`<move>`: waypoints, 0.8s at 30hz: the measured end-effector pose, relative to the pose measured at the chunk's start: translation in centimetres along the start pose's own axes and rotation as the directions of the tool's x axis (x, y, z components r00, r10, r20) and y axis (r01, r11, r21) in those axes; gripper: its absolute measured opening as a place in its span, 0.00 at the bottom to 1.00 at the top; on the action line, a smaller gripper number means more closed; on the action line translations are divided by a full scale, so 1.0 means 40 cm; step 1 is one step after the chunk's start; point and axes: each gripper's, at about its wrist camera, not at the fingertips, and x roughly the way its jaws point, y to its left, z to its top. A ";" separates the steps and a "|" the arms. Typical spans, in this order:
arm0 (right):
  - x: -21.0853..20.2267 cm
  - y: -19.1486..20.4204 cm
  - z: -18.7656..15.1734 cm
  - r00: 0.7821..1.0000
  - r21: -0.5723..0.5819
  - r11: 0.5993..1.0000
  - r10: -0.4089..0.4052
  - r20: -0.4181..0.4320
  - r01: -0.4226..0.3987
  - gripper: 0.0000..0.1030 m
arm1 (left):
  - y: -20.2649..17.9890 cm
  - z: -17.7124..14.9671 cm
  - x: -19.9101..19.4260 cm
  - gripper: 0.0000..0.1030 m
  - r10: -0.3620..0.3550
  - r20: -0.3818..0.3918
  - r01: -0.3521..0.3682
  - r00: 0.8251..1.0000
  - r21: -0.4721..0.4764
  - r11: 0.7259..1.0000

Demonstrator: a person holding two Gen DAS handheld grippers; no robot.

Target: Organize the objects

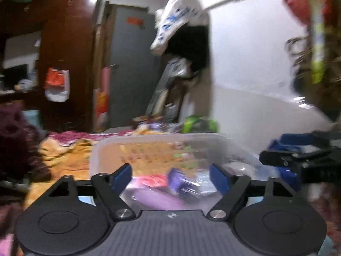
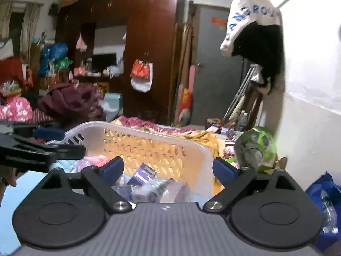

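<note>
Both tools stand released, nothing between their blue pads: right gripper (image 2: pixel 168 168) and left gripper (image 1: pixel 171 176) hover above the white perforated basket (image 2: pixel 149 147) on the bed; inside lie clear-wrapped packets (image 2: pixel 149 188), one purple box (image 2: pixel 143 173); beyond, an orange blanket (image 2: pixel 204 137); farther, a dark wardrobe (image 2: pixel 149 42).

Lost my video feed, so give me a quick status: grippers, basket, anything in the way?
Left gripper and right gripper open, empty. White basket on the bed holds packets. Nothing blocking.
</note>
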 end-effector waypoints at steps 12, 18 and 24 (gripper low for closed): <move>-0.166 0.020 -0.259 0.997 0.051 0.996 0.071 -0.021 -0.070 0.99 | -0.018 -0.206 -0.225 1.00 -0.024 0.051 0.025 0.998 -0.004 1.000; -0.228 0.036 -0.318 0.992 0.110 0.987 0.121 -0.024 -0.118 1.00 | -0.064 -0.269 -0.259 1.00 0.025 0.031 -0.028 0.999 0.093 0.995; -0.292 0.096 -0.333 0.987 0.089 0.984 0.159 -0.010 -0.157 1.00 | -0.073 -0.320 -0.271 0.99 -0.009 0.014 0.008 1.000 0.071 0.997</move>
